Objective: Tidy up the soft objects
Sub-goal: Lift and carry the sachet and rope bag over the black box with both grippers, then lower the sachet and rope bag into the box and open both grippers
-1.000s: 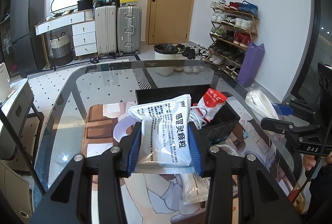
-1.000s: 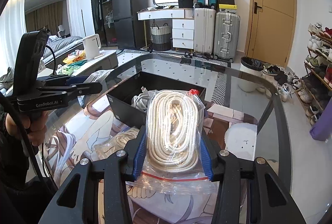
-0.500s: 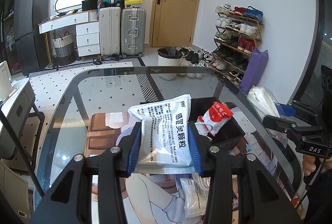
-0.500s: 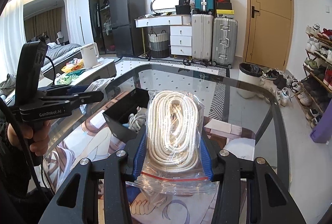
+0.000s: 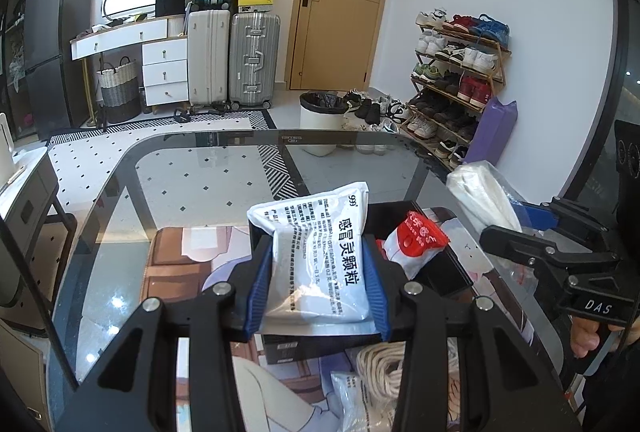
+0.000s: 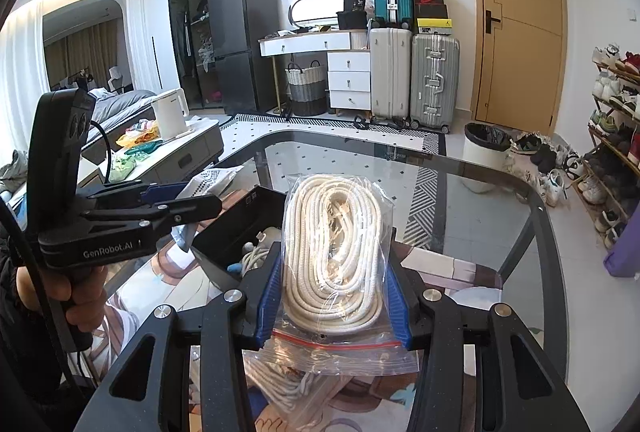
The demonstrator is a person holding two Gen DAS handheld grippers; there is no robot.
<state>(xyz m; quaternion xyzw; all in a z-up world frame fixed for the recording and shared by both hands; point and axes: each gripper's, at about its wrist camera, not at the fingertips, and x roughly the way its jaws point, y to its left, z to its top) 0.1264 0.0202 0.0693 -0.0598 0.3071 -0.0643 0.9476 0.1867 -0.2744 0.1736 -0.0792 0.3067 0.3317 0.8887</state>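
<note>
White foil pouch with black Chinese print (image 5: pixel 320 256) sits clenched between the blue pads of the left claw (image 5: pixel 318 286), raised above the near rim of the open black plastic bin (image 5: pixel 436 268). A red-and-white soft packet (image 5: pixel 416 244) leans inside that bin, just right of the pouch. The right claw (image 6: pixel 334 296) grasps a clear zip bag of coiled cream rope (image 6: pixel 334 252), held above the glass surface (image 6: pixel 472 208) to the right of the bin, where grey cord lies. Another bagged rope (image 5: pixel 384 368) lies on the surface near the left claw.
</note>
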